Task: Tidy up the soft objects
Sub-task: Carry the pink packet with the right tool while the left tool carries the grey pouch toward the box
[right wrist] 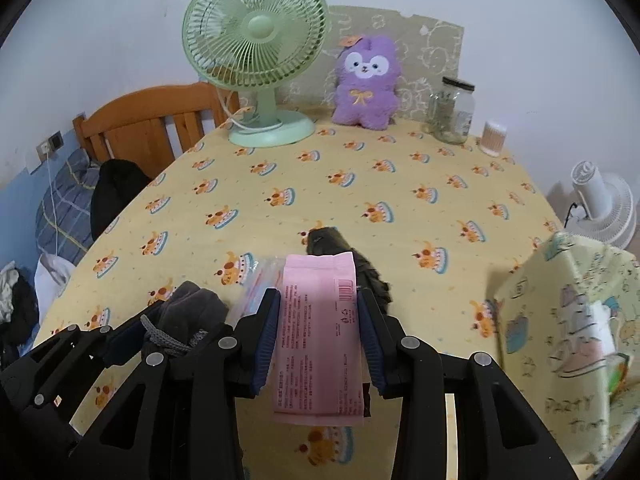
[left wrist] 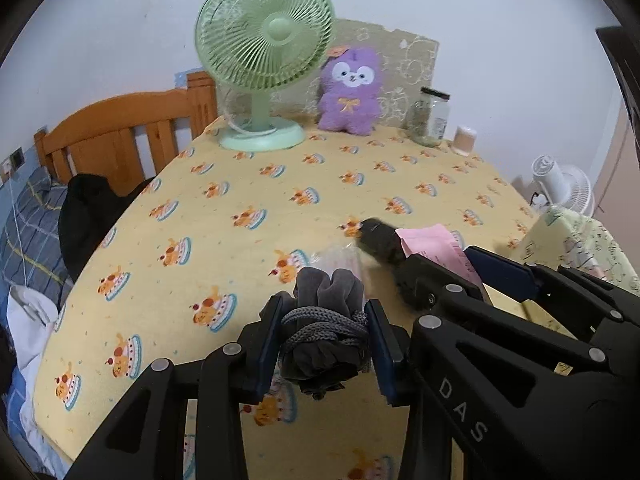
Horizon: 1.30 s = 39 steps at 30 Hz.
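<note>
The grey drawstring pouch [left wrist: 326,336] sits pinched at its corded neck between the fingers of the left gripper [left wrist: 325,344], lifted just above the yellow cake-print tabletop [left wrist: 240,184], likely so the cord gives a firm hold. Just beside it, the right gripper [right wrist: 318,340] is clamped on a pink flat packet [right wrist: 320,336], held by its edges so it stays flat, over a dark furry item [right wrist: 340,252] lying on the cloth. The patterned bag [right wrist: 568,328] at right looks the likely destination, while the purple plush [right wrist: 366,84], green fan [right wrist: 256,52] and glass jar [right wrist: 452,110] stand well apart at the back.
</note>
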Tool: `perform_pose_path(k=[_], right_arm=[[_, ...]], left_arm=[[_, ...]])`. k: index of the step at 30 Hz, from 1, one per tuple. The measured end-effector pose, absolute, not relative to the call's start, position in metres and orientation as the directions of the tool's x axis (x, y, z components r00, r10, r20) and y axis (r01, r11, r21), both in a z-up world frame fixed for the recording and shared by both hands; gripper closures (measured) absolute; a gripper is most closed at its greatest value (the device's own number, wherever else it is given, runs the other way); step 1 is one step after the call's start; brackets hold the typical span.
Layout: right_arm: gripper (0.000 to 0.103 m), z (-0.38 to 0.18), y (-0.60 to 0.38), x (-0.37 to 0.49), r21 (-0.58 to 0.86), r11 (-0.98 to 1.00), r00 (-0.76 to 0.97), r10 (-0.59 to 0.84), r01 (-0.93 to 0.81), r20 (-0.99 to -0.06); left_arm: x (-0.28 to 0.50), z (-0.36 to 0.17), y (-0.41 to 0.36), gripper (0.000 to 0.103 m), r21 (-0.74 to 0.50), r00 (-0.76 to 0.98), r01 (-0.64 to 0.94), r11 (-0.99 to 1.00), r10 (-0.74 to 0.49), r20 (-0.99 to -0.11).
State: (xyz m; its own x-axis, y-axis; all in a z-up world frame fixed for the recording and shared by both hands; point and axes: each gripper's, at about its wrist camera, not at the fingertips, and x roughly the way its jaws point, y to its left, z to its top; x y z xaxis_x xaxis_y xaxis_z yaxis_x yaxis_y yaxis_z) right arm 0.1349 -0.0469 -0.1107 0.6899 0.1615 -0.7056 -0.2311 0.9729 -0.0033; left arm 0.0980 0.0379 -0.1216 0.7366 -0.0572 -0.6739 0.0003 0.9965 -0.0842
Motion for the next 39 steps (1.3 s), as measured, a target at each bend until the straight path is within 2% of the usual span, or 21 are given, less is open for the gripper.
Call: perform_pose_path(k=[22,39], right_arm=[[0.061,-0.038,-0.103,0.096,0.042,0.984,0.795,0.167,-0.176,-0.583],[0.061,0.0,-0.15,0.084,0.062,0.986,0.842,0.165,-0.155,-0.514]], left_arm=[[0.068,-0.053,-0.014,0.061,-0.03,0.835,0.061,0.998,-0.068,-0.547],[0.063,-0.018,-0.058,0.061,0.007,0.87,0.094,0.996,-0.079,-0.486]])
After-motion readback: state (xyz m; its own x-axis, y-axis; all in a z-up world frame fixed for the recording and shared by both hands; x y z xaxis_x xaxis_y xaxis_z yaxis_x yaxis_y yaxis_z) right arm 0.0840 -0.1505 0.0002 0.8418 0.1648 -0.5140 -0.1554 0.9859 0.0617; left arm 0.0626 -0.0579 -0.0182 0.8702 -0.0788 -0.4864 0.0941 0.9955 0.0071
